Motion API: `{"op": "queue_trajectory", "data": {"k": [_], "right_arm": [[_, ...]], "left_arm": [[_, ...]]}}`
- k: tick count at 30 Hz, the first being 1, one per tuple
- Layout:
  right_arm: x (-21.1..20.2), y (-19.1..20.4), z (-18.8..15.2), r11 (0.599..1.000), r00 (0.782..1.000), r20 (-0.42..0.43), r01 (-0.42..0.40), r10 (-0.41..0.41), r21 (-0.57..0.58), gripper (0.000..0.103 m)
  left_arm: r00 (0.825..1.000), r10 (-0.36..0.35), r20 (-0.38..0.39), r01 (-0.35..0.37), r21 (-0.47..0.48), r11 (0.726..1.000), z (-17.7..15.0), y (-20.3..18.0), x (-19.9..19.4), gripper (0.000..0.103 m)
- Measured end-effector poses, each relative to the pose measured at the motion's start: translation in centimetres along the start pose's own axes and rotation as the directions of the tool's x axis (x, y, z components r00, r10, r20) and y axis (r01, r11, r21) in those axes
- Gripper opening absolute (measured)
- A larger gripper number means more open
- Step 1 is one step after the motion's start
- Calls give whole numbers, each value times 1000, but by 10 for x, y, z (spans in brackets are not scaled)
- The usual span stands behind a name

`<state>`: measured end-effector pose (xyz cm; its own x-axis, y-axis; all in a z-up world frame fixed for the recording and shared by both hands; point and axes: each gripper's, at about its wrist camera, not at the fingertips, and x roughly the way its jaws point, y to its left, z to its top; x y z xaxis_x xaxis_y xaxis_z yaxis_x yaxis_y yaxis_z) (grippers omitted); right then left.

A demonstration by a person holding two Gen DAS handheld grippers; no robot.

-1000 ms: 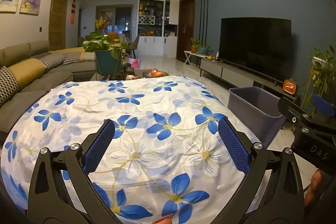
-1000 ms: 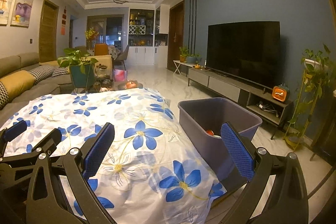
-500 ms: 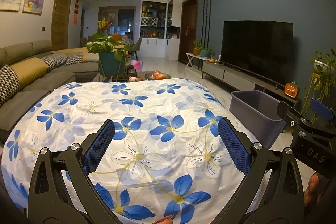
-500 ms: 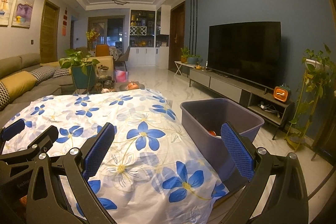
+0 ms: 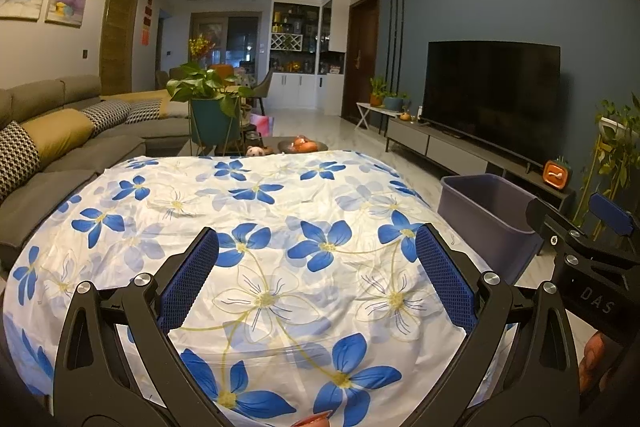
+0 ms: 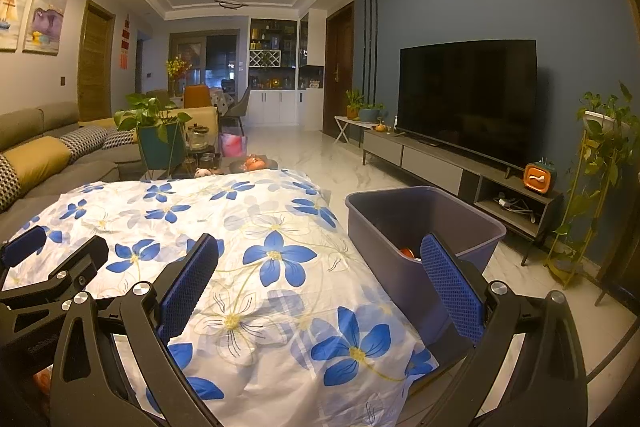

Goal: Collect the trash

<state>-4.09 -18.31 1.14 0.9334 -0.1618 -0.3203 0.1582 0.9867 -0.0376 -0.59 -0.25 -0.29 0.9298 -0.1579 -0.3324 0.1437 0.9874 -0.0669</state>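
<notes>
A table draped in a white cloth with blue flowers [image 5: 264, 227] [image 6: 240, 251] fills the foreground; no loose trash shows on it. A grey-purple plastic bin [image 6: 404, 227] [image 5: 480, 211] stands on the floor at the table's right edge, with something orange-red [image 6: 407, 252] low inside it. My left gripper [image 5: 316, 275] hovers open over the near part of the cloth, nothing between its blue pads. My right gripper [image 6: 320, 279] is open too, spanning the table's right edge and the bin's near wall. Each gripper appears at the side of the other's view.
A grey sofa [image 5: 60, 147] with cushions runs along the left. Behind the table stand a potted plant [image 5: 208, 107] and a low table with fruit [image 5: 302, 145]. A TV [image 6: 468, 99] on a long console lines the right wall, plant stand [image 6: 600, 163] beside it.
Both cameras have tilted up and drawn back slightly, so the table and bin sit lower in view. Both grippers stay open and empty.
</notes>
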Motion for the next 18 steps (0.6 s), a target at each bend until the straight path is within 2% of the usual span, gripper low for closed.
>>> {"op": "queue_trajectory", "data": {"k": [18], "right_arm": [[0, 0, 0, 1000, 1000, 0, 0, 0, 1, 97]], "left_arm": [[1000, -1, 1, 1, -1, 1000, 0, 1, -1, 97]]}}
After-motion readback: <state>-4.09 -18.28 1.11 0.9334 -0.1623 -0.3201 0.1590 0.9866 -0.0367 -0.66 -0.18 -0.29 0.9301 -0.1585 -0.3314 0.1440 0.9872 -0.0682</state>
